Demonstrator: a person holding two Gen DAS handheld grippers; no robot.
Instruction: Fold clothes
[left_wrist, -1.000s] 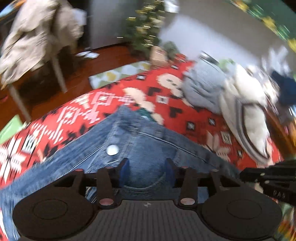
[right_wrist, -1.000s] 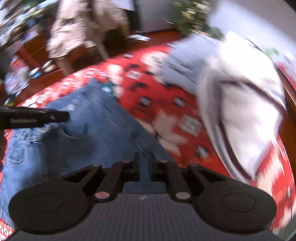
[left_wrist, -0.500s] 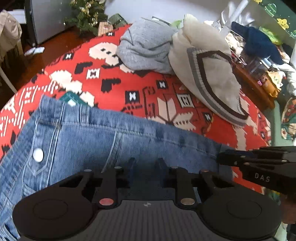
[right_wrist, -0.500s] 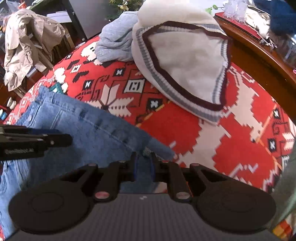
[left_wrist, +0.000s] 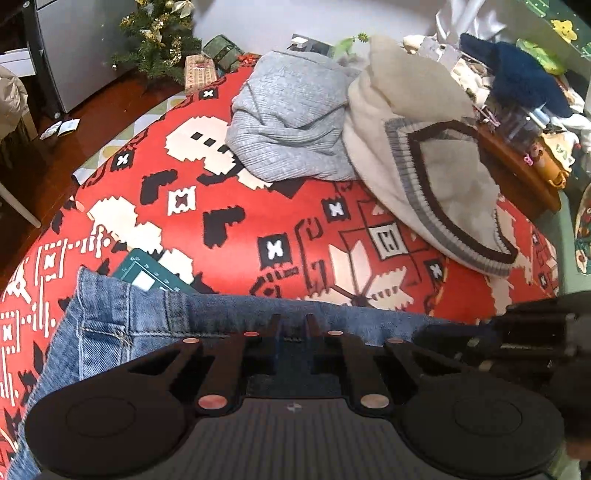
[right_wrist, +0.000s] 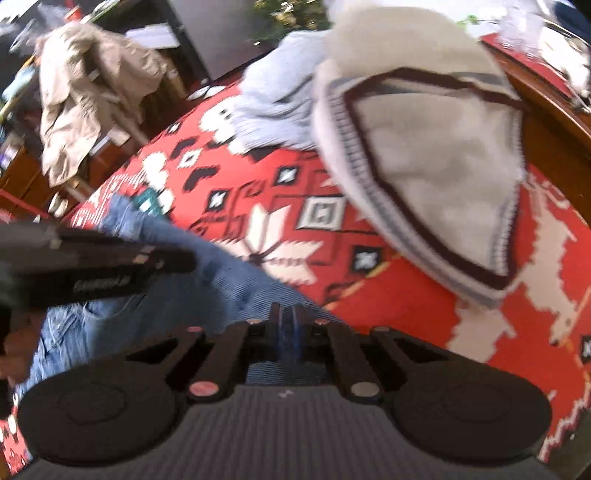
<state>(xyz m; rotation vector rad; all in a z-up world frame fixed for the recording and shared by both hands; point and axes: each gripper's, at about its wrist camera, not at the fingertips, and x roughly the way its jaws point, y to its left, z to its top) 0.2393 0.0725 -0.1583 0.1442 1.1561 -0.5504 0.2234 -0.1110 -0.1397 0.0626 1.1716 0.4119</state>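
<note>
1. A red patterned cloth covered the table.
2. On it lay blue jeans, a grey sweater and a cream knit.
3. A green mat poked out beneath the jeans.

Blue denim jeans lie flat across the lower left of the left wrist frame, waistband edge running roughly horizontal at mid-height, stitched seams and a belt loop showing; in the right wrist frame they sit lower left, blurred. Grey ribbed knit is crumpled in a heap at upper centre. Cream V-neck sweater with grey and dark brown trim is bunched at upper right, touching the grey knit's right side.
</note>
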